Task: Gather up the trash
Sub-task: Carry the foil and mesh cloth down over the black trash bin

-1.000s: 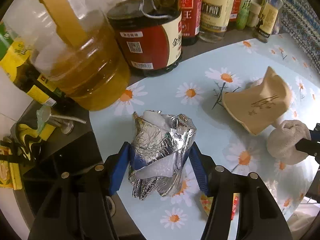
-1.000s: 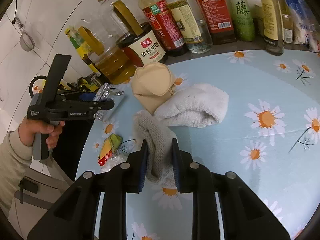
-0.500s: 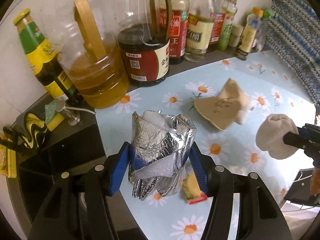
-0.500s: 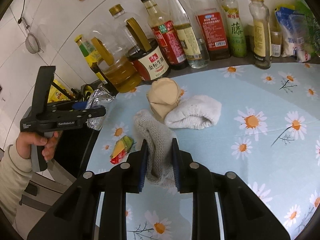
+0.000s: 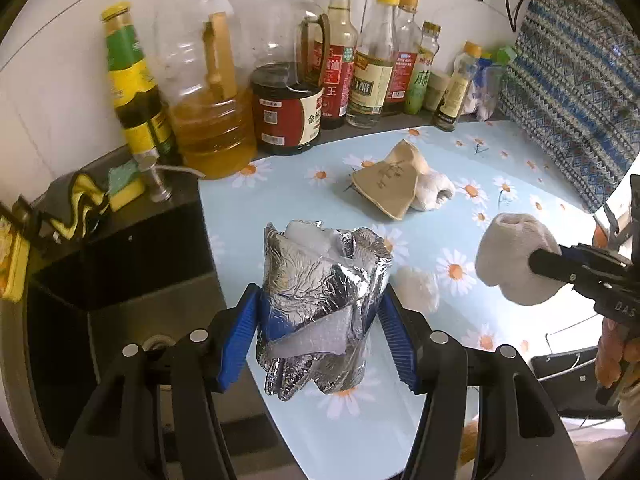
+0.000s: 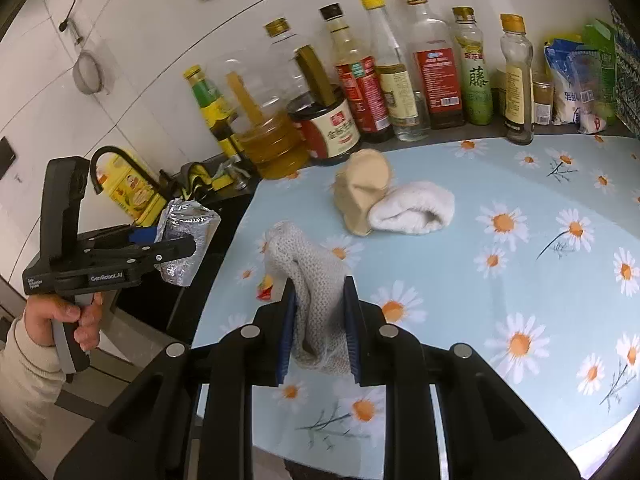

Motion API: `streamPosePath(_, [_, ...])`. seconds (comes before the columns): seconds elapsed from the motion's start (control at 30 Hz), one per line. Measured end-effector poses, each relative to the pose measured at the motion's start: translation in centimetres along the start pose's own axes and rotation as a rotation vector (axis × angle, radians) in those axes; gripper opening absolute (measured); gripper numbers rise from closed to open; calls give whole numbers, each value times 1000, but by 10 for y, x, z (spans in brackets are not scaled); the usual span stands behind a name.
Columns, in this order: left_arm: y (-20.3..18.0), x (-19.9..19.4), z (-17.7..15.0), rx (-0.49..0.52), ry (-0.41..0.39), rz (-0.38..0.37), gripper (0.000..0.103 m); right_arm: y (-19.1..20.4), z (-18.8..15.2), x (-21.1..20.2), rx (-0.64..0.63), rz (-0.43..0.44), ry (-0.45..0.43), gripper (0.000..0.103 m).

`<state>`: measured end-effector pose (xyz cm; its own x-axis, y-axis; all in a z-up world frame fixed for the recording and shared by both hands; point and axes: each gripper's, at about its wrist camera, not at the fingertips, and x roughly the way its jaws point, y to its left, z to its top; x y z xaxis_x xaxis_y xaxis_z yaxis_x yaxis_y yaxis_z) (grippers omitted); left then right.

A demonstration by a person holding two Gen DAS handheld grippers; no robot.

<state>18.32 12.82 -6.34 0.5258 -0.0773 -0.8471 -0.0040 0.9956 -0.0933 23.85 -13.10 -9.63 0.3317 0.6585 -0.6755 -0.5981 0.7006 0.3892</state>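
A crumpled foil wrapper [image 5: 324, 304] is being pinched between the blue pads of the left gripper [image 5: 318, 316], lifted over the table's 9 o'clock edge. At 12 o'clock, a tan paper cup [image 6: 360, 188] is being left lying against a white sock [image 6: 416, 208] on the daisy tablecloth [image 6: 520, 280]. A grey knitted sock [image 6: 316, 296] is being clamped and held raised by the right gripper [image 6: 320, 320].

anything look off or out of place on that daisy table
Yes: a crushed brown paper cup lies on its side against a rolled white cloth, and a small red-yellow wrapper sits near the table edge. No spill visible.
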Motion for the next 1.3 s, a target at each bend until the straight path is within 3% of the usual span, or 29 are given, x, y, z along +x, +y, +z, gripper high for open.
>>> streamPosePath(0.77, [-8,-50,-144,-57,-9,-167,57,79,-104,-18,12,-54,42,24])
streamPosePath(1.3, [-26,-25,-224,-98,93,-258,57,104,-174,-4,25,-72,159,24])
